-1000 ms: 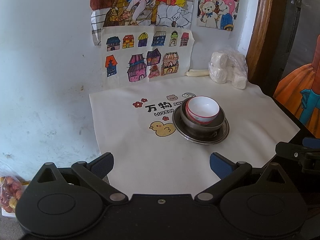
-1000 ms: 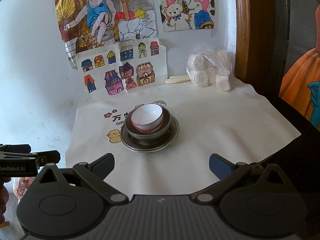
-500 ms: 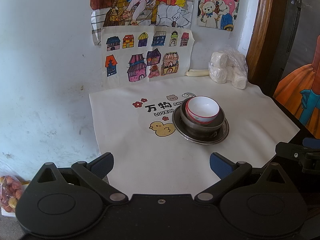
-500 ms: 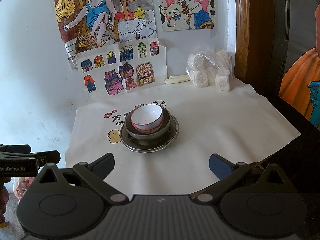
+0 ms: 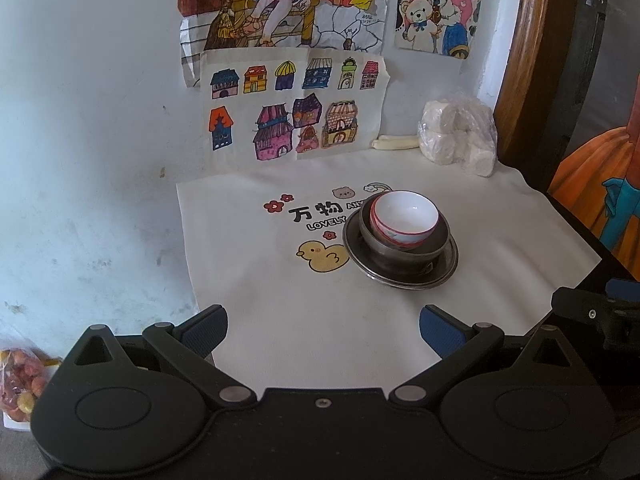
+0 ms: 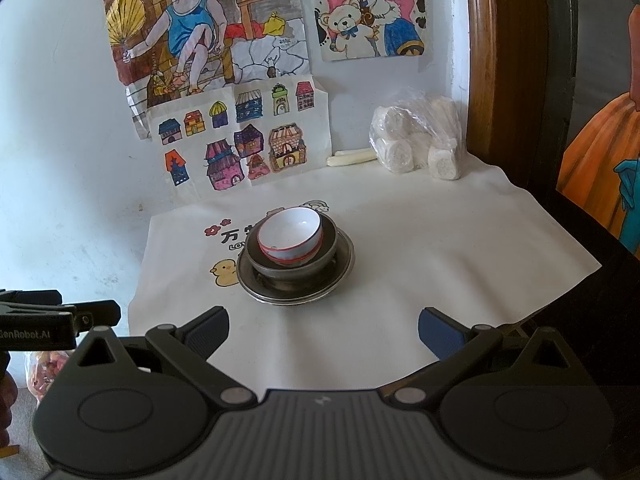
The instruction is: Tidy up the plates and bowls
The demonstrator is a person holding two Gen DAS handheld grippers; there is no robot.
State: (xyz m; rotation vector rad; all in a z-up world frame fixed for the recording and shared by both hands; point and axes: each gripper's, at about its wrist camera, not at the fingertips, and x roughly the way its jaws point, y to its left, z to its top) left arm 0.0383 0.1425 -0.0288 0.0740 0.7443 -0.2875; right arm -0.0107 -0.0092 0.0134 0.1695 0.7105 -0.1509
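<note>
A white bowl with a red rim sits tilted inside a dark metal bowl, which rests on a metal plate on the cream cloth. My left gripper is open and held back from the stack, which lies ahead and to its right. My right gripper is open too, with the stack ahead, slightly left of centre. Nothing is between either pair of fingers.
The cream printed cloth covers a dark table. A bag of white rolls stands at the back right beside a wooden frame. Drawings hang on the wall. A bag of red fruit lies at the far left.
</note>
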